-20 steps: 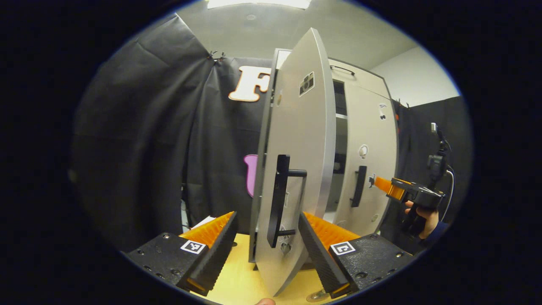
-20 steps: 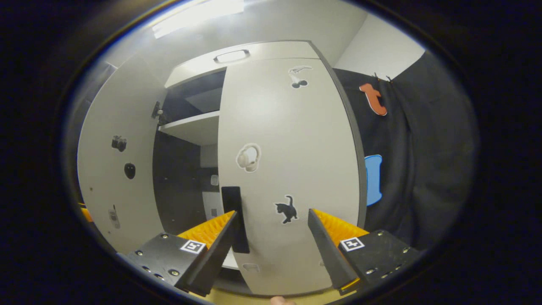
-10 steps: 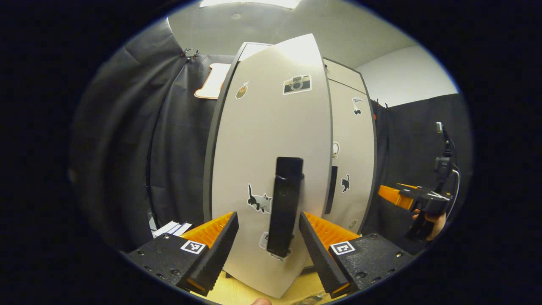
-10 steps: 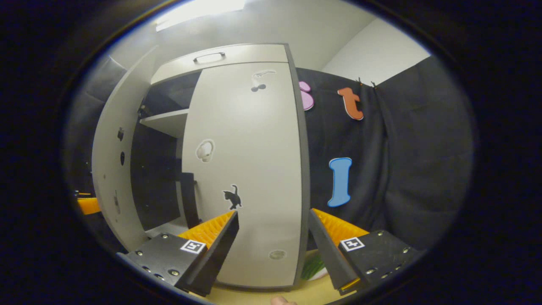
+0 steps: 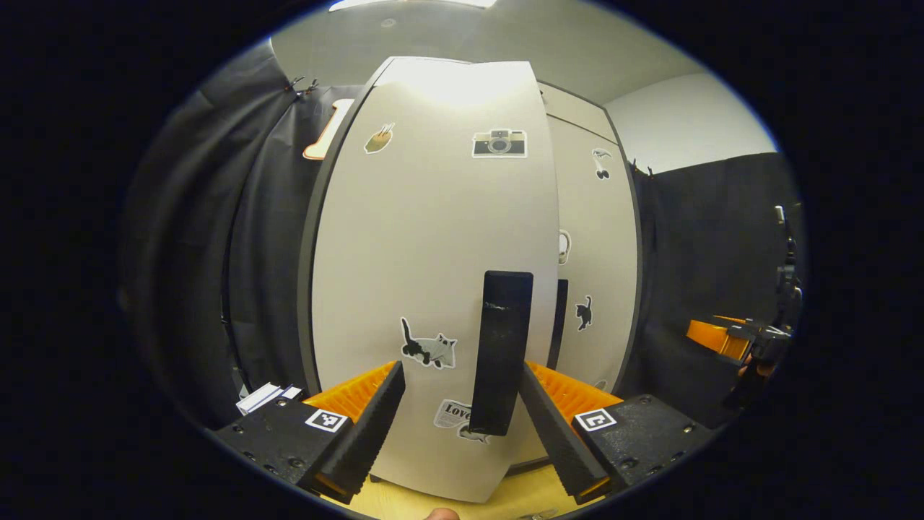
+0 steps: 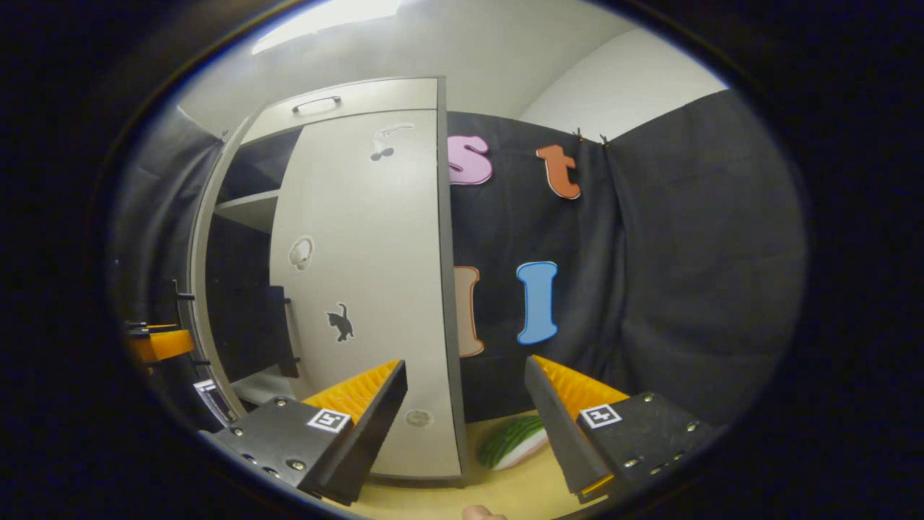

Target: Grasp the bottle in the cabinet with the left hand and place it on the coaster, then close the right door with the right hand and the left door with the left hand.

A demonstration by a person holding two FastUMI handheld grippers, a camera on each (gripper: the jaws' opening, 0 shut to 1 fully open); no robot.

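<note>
The cabinet's grey left door fills the middle of the left gripper view, swung almost flush with the right door. Its black handle stands between the fingers of my open left gripper, close by the right finger. My right gripper is open and holds nothing. In the right gripper view the right door lies shut against the cabinet. The left door stands ajar at the left, with a dark gap and a shelf behind it. The left gripper is at that door.
A green striped flat piece lies on the yellow table right of the cabinet. White papers lie at the cabinet's left foot. The right gripper hangs away from the cabinet at the far right. Black cloth walls surround the cabinet.
The left door has swung from half open and edge-on to nearly shut, my left gripper following its handle. My right gripper has pulled back from the right door and turned right.
</note>
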